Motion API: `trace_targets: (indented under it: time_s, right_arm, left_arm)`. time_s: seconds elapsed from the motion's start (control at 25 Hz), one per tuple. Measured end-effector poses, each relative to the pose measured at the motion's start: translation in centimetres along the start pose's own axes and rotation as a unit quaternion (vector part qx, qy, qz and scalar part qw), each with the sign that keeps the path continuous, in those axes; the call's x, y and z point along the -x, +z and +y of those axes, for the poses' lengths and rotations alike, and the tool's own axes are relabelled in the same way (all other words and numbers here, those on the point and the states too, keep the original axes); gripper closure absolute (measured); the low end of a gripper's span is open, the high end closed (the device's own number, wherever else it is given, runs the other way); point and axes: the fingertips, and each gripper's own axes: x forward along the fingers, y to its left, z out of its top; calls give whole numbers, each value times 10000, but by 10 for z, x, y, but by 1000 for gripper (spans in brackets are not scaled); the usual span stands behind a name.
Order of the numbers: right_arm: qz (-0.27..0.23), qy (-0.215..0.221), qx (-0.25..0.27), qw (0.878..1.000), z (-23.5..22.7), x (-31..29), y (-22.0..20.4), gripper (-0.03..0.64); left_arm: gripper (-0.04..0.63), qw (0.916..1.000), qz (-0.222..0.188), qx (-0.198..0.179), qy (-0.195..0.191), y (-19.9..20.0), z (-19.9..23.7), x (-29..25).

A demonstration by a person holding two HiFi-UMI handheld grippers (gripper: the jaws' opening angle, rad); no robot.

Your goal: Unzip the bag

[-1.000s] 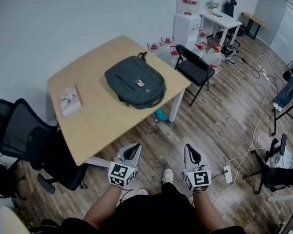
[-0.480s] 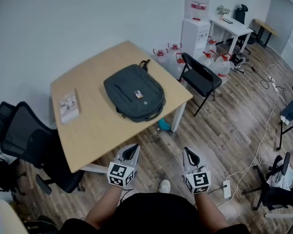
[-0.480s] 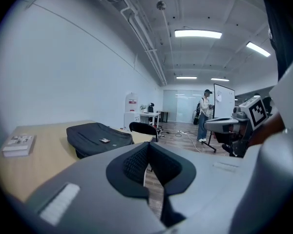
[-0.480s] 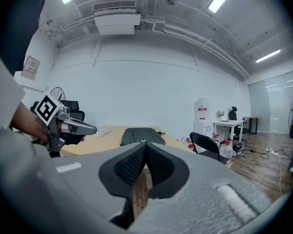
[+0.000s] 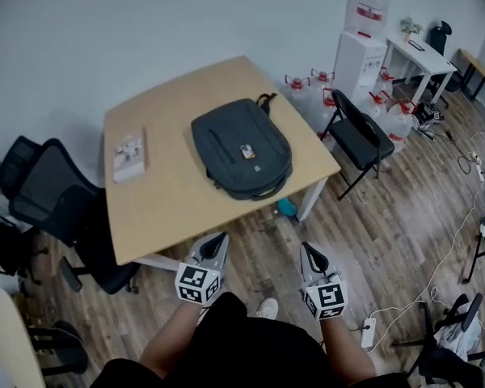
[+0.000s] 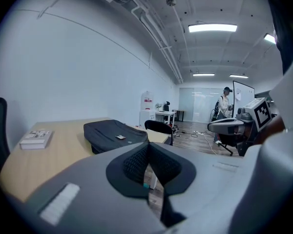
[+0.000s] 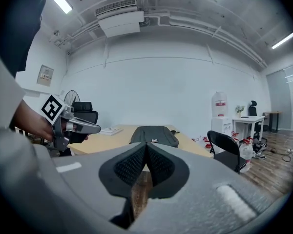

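We see a room lit evenly by cool white ceiling light strips (image 6: 212, 28), with a faint bluish cast. The head view is bright, and shadows around the table (image 5: 170, 200) are soft. Every view bends strongly at its edges, and both gripper views sit inside a dark round vignette. The left gripper (image 6: 147, 145) and right gripper (image 7: 145, 145) loom close and slightly soft
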Motion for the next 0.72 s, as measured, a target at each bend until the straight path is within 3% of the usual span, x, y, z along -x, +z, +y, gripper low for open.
trace_targets:
  time_s: [0.36,0.72]
  right_arm:
    - [-28,394,66,9992,4,-61,13,614]
    - [205,776,317,9963,11,-137,24,614]
  left_arm:
    - [575,9997,49,14,239,1,32,-18]
    - [575,9987,167,260,398,-8,86,-50]
